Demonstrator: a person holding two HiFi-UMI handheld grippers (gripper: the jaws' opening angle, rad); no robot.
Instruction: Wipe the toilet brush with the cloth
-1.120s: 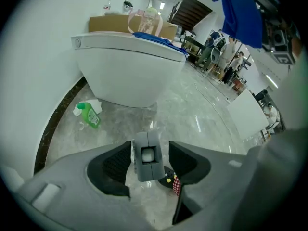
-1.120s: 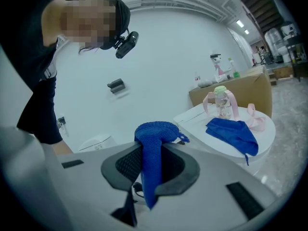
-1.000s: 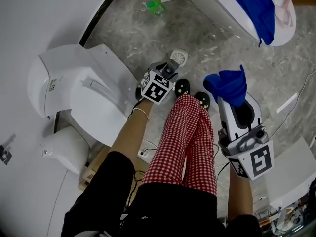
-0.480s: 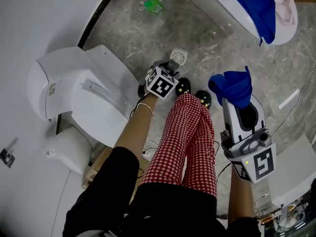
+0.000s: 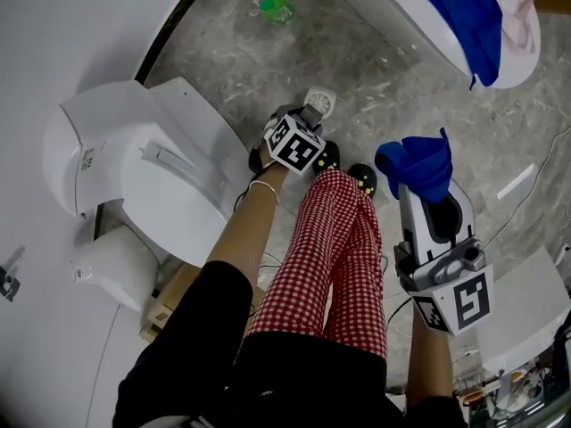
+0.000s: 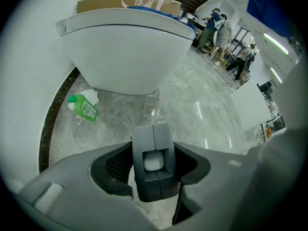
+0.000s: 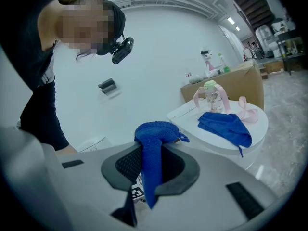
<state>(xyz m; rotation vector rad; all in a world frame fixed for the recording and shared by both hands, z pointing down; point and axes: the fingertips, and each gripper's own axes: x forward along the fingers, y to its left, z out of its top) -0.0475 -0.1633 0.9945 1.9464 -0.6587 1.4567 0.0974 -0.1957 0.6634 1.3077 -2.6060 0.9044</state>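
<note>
Blue cloth (image 7: pixel 153 138) is pinched between the fingers of my right gripper (image 7: pixel 154 153), bunched over their tips with a tail hanging back behind them; my left gripper (image 6: pixel 154 136) has its fingers pressed together on a white rounded end just behind the tips, the brush (image 6: pixel 153 162) as far as I can tell; the rest of it is hidden; beyond those tips, to their left, a green bottle (image 6: pixel 84 107) lies on the floor.
</note>
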